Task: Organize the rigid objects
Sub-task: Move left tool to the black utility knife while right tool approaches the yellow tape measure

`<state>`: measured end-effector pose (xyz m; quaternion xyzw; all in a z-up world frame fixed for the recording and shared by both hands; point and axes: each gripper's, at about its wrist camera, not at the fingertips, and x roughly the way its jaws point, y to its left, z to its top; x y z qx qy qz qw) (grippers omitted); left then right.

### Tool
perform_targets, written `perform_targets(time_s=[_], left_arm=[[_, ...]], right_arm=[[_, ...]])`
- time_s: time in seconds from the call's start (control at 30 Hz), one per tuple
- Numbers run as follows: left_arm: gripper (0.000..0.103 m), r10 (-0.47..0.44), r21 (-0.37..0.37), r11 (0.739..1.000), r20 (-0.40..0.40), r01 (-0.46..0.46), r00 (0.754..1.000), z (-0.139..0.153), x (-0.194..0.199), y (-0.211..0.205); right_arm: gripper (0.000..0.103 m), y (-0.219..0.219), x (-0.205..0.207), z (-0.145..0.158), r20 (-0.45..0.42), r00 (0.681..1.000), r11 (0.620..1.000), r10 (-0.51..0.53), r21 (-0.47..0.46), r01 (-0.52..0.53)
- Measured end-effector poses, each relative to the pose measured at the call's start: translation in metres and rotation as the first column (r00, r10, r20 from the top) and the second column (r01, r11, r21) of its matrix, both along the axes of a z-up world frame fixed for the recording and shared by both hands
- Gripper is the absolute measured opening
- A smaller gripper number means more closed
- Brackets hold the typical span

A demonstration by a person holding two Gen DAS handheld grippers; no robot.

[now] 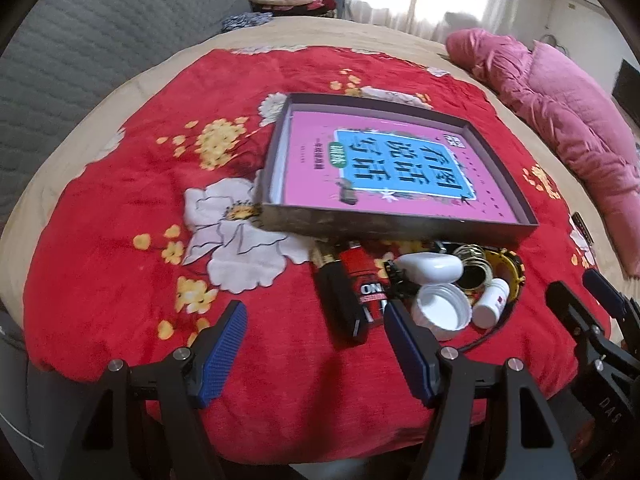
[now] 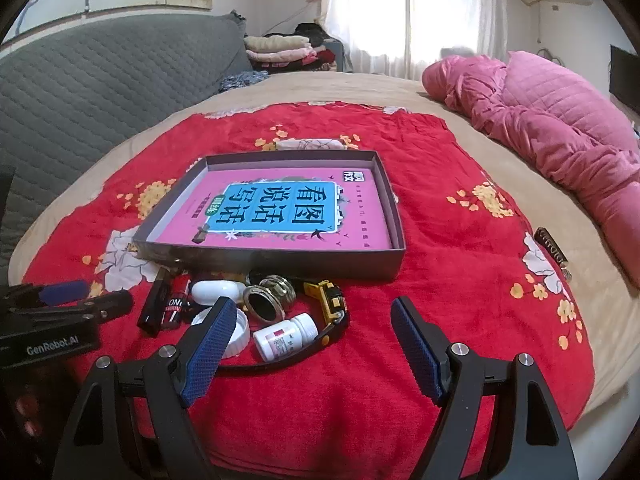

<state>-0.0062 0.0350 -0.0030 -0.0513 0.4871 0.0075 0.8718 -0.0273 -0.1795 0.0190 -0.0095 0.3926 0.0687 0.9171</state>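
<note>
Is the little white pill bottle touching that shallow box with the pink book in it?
Apart. In the right wrist view the pill bottle lies on the red blanket, with blanket and other small items between it and the box.

This is a home bedroom. Ahead of the fingers lies a bed [image 2: 400, 92] under a red flowered blanket [image 2: 440, 208], with a pink quilt [image 2: 560, 128] to the right, folded clothes [image 2: 280, 52] and a curtained window [image 2: 400, 8] beyond.

Small clutter [image 2: 276, 312] crowds the tray's [image 2: 280, 260] near wall – open red blanket [image 2: 460, 264] lies rightward
</note>
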Motion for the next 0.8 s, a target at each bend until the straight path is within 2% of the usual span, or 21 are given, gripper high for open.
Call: perform_targets(time_s=[0.17, 0.4, 0.8], left_arm=[[0.070, 0.012, -0.008, 1.000, -0.022, -0.012, 1.000, -0.005, 0.001, 0.005], [0.070, -0.016, 0.006, 1.000, -0.053, 0.016, 0.998, -0.016, 0.006, -0.006], [0.070, 0.013, 0.009, 1.000, -0.118, -0.012, 0.993, -0.042, 0.028, -0.004]], right_arm=[[0.080, -0.001, 0.001, -0.001, -0.001, 1.000, 1.000, -0.005, 0.008, 0.005], [0.080, -0.006, 0.006, -0.010, -0.026, 0.999, 1.000, -0.022, 0.010, 0.023], [0.080, -0.011, 0.016, -0.023, -0.055, 0.998, 0.999, -0.037, 0.016, 0.038]])
